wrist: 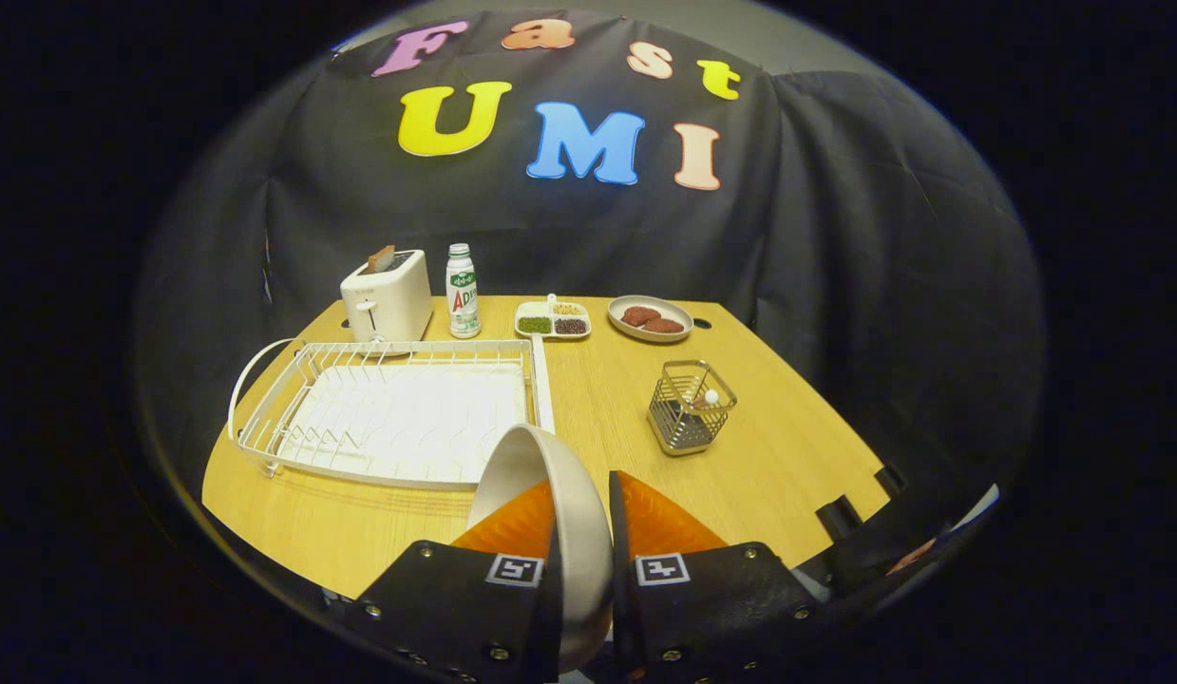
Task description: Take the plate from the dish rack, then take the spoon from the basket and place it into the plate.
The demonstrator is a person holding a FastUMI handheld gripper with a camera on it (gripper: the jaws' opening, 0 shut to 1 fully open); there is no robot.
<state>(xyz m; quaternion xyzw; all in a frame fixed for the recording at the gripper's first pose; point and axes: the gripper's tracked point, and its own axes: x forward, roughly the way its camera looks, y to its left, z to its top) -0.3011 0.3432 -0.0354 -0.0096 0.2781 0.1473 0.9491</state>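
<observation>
— Two fingers (583, 532) are what we see nearest us, closed down on the plate (550, 513), one on each face of it, so the plate stands on edge between them.

— We agree. The plate is off the dish rack (389, 408) and sits above the near part of the tabletop (778, 456), its upper rim just by the rack's near right corner. We cannot tell whether it touches the rack.

— And the rack itself?

— We see a white wire rack on a white tray, lying on the left half of the tabletop, with a looped handle at its left end.

— Where is the spoon?

— We make out a small white rounded tip (711, 397) poking up inside the wire basket (691, 407). We take that for the spoon, though it is too small for us to be sure. The basket stands to the right of the rack and beyond the fingers.

— Along the far edge?

— From left to right we see a toaster (387, 296) with a slice sticking out, a bottle (463, 291) just beside it, a divided dish (552, 319) with small fillings, and an oval dish (651, 318) with brown pieces on it.
</observation>
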